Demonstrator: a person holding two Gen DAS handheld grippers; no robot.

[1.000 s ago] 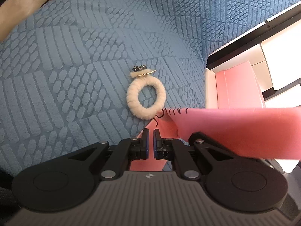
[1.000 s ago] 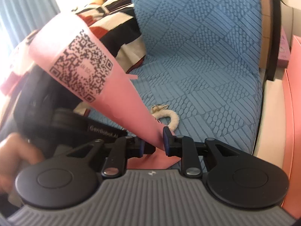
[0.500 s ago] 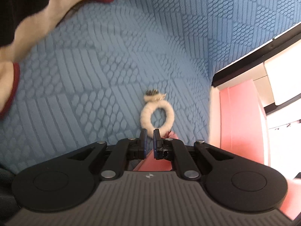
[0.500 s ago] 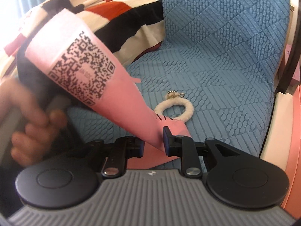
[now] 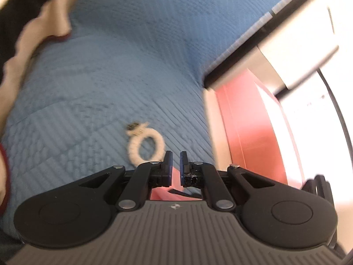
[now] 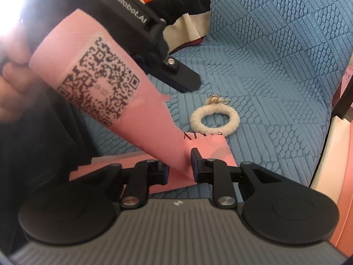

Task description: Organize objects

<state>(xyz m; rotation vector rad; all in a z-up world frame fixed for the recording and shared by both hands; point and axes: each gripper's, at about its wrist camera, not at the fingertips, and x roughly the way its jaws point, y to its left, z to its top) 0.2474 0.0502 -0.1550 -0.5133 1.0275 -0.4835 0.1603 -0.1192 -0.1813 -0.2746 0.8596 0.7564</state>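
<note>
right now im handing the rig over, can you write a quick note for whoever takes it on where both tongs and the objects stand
Right tongs: closed on the lower end of the pink paper sheet, the one with the QR code, lifted off the blue bedspread.
Left tongs: shut and empty in their own view, raised above the bedspread.
Cream rope ring with a small metal clasp: lying loose on the bedspread, just past the pink sheet, untouched.
Pink box: beside the bed on the right.
Done: sheet picked up. Left: put the sheet away, then collect the ring. Where they go is not shown.
</note>
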